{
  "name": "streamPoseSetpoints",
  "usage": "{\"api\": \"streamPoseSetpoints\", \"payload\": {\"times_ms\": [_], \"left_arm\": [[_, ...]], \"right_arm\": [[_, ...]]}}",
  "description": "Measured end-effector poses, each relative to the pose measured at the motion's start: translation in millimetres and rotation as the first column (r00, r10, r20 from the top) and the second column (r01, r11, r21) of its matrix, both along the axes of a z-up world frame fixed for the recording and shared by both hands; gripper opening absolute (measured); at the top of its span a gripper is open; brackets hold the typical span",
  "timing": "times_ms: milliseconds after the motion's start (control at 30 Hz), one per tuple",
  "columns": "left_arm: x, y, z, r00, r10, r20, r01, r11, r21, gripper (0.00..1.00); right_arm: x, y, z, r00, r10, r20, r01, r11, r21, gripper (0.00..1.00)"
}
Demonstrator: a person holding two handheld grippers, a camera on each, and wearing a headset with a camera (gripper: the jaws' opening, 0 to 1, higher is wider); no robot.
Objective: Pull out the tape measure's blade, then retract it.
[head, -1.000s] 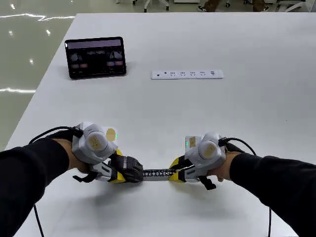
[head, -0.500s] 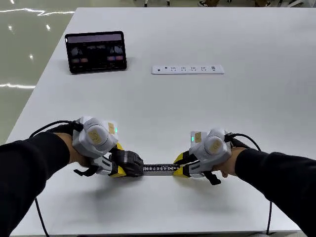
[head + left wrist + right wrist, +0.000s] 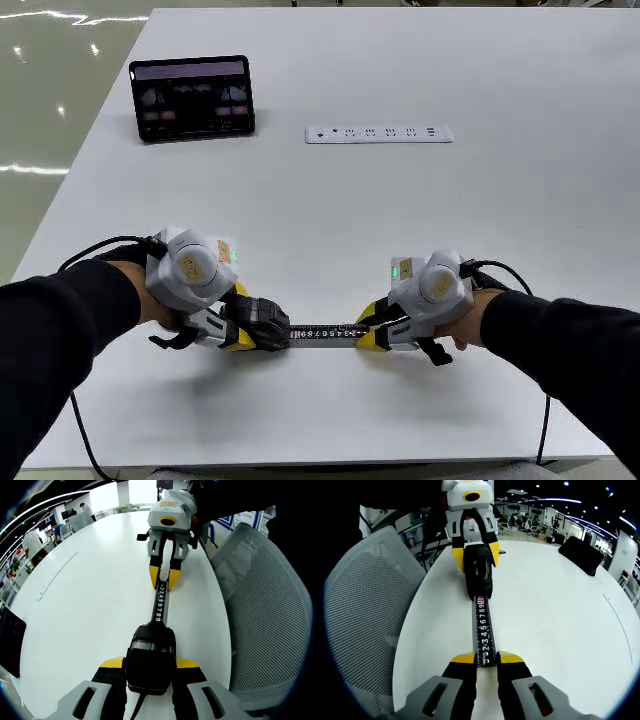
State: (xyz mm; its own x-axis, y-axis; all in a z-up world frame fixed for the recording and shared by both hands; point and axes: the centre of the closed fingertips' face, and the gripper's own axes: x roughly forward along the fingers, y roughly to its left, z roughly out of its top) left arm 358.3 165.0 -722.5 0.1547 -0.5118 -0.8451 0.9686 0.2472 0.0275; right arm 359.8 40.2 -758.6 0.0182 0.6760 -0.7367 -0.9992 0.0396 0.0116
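Widened since a second ago: the gap between my grippers, with more blade showing. Left gripper: jaws clamped on tape measure case, near the table front edge. Right gripper: jaws pinching the blade tip. Step: pull-out, seemingly unfinished. Next: steady rightward draw, then eased return.

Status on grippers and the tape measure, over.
Left gripper shut on tape measure. Right gripper shut on blade tip. Blade partly out between them. Nothing in the way.

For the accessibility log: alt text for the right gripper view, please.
The right hand-held gripper pinches the end of a tape measure's blade, which runs across the white table to its black case, clamped by the left hand-held gripper.
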Motion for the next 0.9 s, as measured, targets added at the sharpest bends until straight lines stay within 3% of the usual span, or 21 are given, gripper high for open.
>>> {"api": "streamPoseSetpoints", "payload": {"times_ms": [900], "left_arm": [[0.4,-0.1,-1.3,1.0,0.007,0.001,-0.007,1.0,-0.005,0.31]], "right_arm": [[-2.1,-25.1,-1.1,1.0,-0.015,-0.008,0.015,1.0,-0.014,0.1]]}}
